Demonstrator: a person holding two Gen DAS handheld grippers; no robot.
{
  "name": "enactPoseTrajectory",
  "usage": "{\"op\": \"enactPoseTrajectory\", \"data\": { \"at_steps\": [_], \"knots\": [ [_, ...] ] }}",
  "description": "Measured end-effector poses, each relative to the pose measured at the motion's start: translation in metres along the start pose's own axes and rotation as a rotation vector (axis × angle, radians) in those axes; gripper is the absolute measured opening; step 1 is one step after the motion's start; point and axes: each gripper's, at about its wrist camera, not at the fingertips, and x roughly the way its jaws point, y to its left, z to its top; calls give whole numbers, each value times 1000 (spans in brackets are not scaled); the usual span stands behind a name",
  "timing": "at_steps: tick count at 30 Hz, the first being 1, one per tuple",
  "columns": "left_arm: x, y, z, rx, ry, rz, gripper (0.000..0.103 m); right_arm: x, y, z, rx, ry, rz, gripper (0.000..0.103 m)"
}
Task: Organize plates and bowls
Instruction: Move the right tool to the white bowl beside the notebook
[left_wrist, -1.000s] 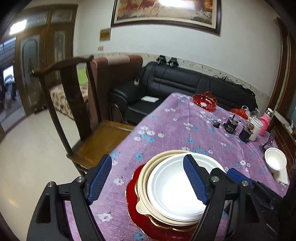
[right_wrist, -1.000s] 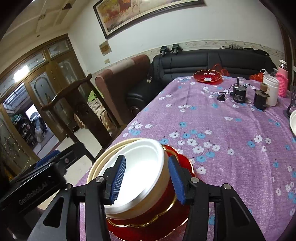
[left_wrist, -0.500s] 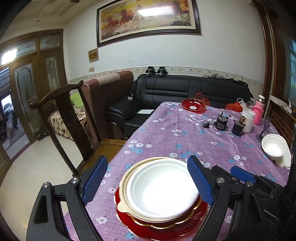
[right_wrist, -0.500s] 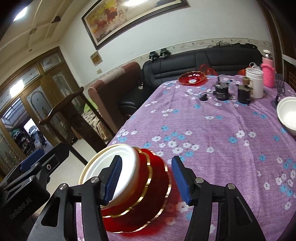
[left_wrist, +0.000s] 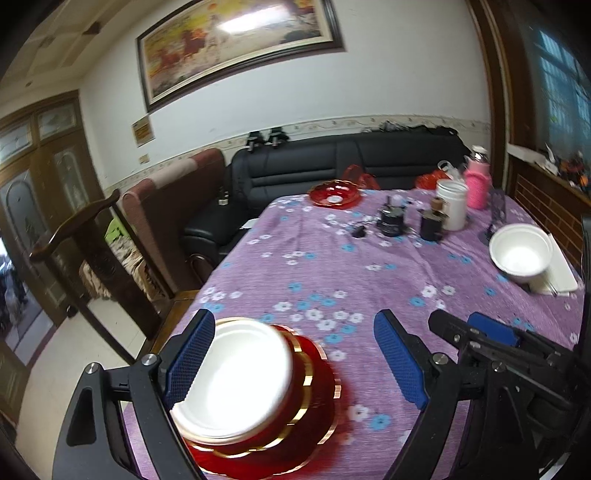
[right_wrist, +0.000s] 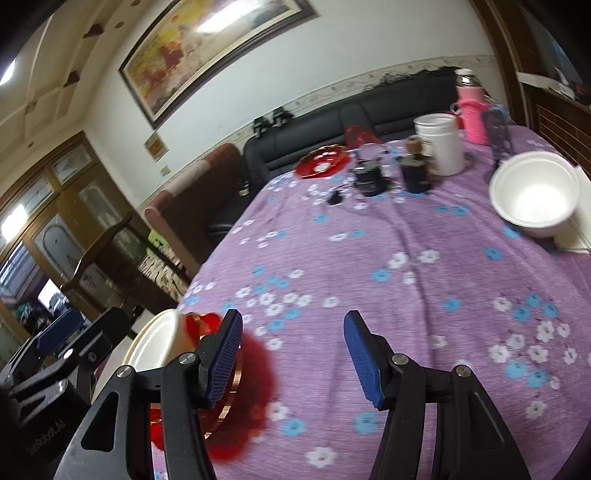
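The stack of plates (left_wrist: 258, 398) sits flat, face up, at the bench (left_wrist: 369, 273) edge. The left tool (left_wrist: 295, 365) is wide apart, holding nothing. The right tool (right_wrist: 291, 354) has just been opening, empty. A white bowl (right_wrist: 532, 195) stands far off.

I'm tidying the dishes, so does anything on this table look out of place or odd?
The stack of plates sits right at the table's near corner, close to the edge, which looks precarious. One white bowl stands apart on the far side. Nothing looks spilled or broken.
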Motion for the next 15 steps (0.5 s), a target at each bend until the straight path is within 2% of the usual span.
{"op": "enactPoseTrajectory", "data": {
  "at_steps": [7, 15],
  "knots": [
    [6, -46, 1, 81, 18, -41, 88, -9, -48, 6, 80, -12, -40, 62],
    [20, -71, -2, 112, 62, -92, 88, -13, -90, 9, 154, -22, -85, 62]
  ]
}}
